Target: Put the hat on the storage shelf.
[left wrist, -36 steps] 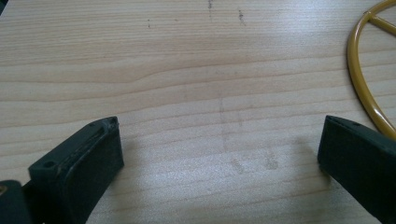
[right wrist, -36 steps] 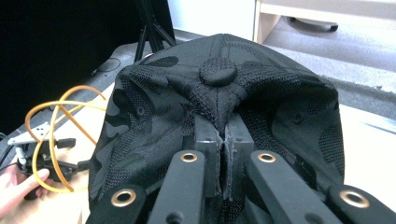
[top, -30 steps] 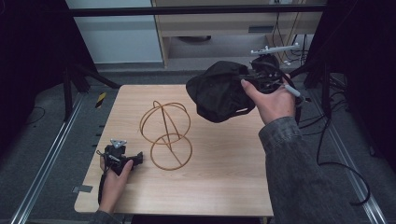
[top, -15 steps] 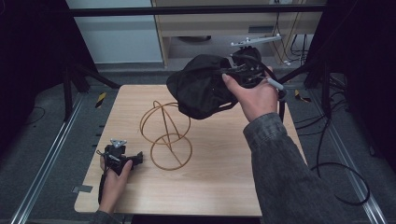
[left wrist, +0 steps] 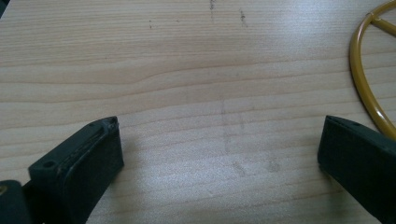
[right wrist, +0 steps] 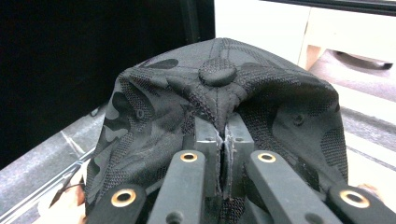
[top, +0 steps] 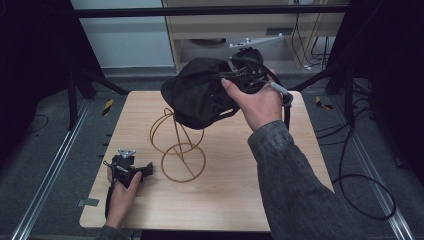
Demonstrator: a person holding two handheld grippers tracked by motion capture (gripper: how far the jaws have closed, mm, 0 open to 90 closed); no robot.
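Observation:
A black camouflage cap (top: pixel 200 97) hangs in the air above the back of the table, over the top of a gold wire stand (top: pixel 179 145). My right gripper (top: pixel 235 77) is shut on the cap; in the right gripper view its jaws pinch a fold of the cap (right wrist: pixel 219 98) just below the crown button. The stand rests upright on its ring base at the table's middle. My left gripper (top: pixel 145 170) lies low on the table at the front left, open, with bare wood between its fingers (left wrist: pixel 84 158). A curve of the stand's base ring (left wrist: pixel 366 88) shows at the right of the left gripper view.
The wooden table (top: pixel 250 190) has open surface at the front and right. A cabinet (top: pixel 225 30) stands behind it. Metal rails (top: pixel 55 165) run along the floor at the left, and cables (top: pixel 360 185) lie on the floor at the right.
My right hand has carried the cap leftward and a little up, from the table's back right corner to above the stand. The left hand has stayed in place.

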